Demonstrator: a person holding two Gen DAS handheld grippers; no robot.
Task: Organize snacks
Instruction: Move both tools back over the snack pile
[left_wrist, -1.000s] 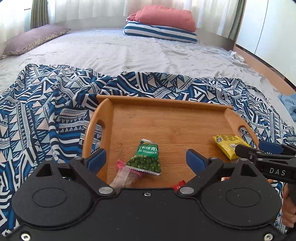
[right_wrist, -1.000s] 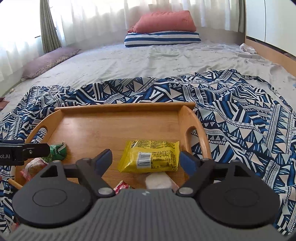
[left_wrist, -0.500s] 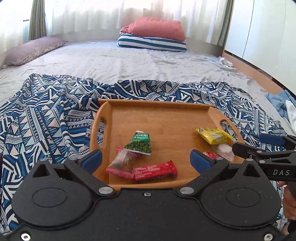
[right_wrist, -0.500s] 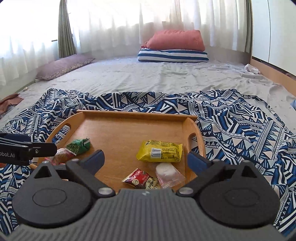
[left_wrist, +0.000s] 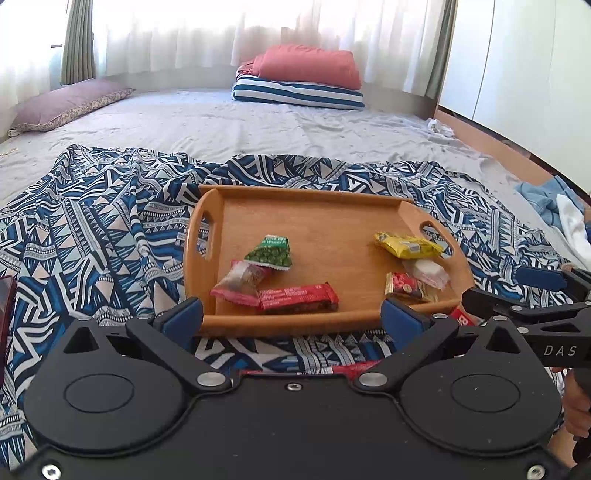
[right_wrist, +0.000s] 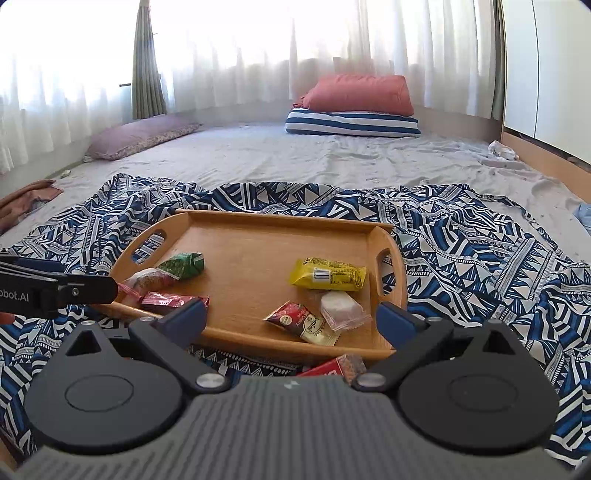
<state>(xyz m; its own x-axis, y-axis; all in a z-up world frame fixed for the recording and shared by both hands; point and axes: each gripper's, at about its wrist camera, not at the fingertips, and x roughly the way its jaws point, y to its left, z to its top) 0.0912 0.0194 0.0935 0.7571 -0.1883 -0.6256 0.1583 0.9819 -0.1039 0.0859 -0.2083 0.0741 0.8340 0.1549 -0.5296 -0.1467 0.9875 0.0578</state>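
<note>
A patterned blue blanket (left_wrist: 92, 229) covers the bed, likely as a steady base for the wooden tray (left_wrist: 314, 206) at frame centre. It holds six snacks, among them the yellow packet (left_wrist: 406, 245), green wasabi-pea packet (left_wrist: 269, 253) and red bar (left_wrist: 297, 297). Left gripper (left_wrist: 291, 317) and right gripper (right_wrist: 291, 317) hang spread wide, empty.

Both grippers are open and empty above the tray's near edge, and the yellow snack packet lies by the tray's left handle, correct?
Not quite. The yellow packet lies by the tray's right handle, as the right wrist view shows; the green packet is the one near the left handle. The left gripper and right gripper are indeed open and empty.
</note>
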